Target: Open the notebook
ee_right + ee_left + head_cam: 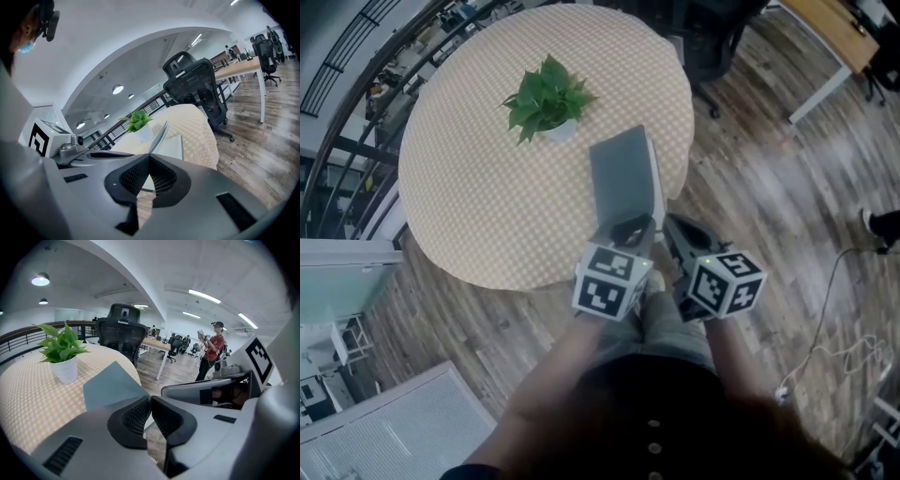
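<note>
A grey notebook (pixel 623 173) lies near the right edge of the round checkered table (pixel 469 187). Its cover (pixel 110 385) is raised at a slant. My left gripper (pixel 630 228) is at the cover's near edge, jaws pinched on it; in the left gripper view the left gripper (pixel 150 399) shows the cover running up from between the pads. My right gripper (pixel 672 230) hovers just right of it by the notebook's near corner. In the right gripper view the right gripper (pixel 149 158) has its tips touching with nothing between, and beyond it stand the tilted cover (pixel 159 136) and a white page (pixel 171 149).
A potted green plant (pixel 546 98) stands on the table beyond the notebook. A black office chair (pixel 722 47) is past the table's far right side, with a wooden desk (pixel 834 37) further off. A person (pixel 212 352) stands in the distance. A railing runs along the left.
</note>
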`<state>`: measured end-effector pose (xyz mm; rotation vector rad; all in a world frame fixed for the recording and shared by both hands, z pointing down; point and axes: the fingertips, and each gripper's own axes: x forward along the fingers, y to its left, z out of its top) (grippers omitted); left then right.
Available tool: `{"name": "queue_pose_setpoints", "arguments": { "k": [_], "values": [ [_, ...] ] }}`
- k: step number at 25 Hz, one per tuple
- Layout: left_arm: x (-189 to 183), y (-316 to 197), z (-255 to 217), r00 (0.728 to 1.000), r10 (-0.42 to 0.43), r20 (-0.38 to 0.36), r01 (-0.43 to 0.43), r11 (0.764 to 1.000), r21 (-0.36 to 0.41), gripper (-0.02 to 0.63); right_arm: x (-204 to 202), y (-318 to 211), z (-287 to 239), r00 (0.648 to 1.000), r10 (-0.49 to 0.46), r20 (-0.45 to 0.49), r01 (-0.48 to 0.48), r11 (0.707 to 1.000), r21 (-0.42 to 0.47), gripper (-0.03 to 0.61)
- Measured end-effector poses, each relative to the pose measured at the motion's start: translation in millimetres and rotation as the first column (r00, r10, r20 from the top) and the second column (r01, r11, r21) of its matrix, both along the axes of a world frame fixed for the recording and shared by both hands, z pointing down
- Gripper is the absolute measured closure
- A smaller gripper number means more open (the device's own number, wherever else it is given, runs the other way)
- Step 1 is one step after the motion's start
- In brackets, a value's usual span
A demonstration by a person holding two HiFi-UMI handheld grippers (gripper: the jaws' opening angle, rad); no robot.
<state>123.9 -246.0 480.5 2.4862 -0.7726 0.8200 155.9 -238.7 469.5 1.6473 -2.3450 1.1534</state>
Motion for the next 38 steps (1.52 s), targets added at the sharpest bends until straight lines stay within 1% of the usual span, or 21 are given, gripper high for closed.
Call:
{"name": "queue_pose_setpoints", "arguments": {
  "k": [4,8,11,17,24,30,38],
  "values": [
    [-9,8,-13,0.997,-0.032,-0.064,0.031,0.999,-0.013,0.586,-8,-1,-9,1.000,-0.015,-0.010,0.015,1.000,0.020,0.568],
    [-25,9,-23,0.989,-0.081,-0.120,0.078,0.996,-0.030,0.586,-17,-2,-18,0.999,-0.040,-0.019,0.041,0.999,0.036,0.568],
    [-39,6,-30,0.982,-0.119,-0.147,0.115,0.993,-0.038,0.588,-25,-3,-22,0.998,-0.063,-0.023,0.064,0.997,0.044,0.568],
    [-61,5,-37,0.966,-0.183,-0.183,0.178,0.983,-0.044,0.586,-49,-5,-28,0.990,-0.138,-0.032,0.140,0.988,0.059,0.568],
    [-94,3,-41,0.926,-0.296,-0.234,0.286,0.955,-0.074,0.586,-82,-5,-32,0.970,-0.238,-0.047,0.240,0.968,0.066,0.568],
    [-120,1,-39,0.898,-0.364,-0.247,0.354,0.931,-0.086,0.586,-116,-9,-27,0.952,-0.303,-0.047,0.304,0.952,0.040,0.568],
    [-148,6,-32,0.864,-0.435,-0.254,0.421,0.900,-0.111,0.586,-157,-10,-20,0.917,-0.395,-0.056,0.397,0.918,0.017,0.568]
  ]
}}
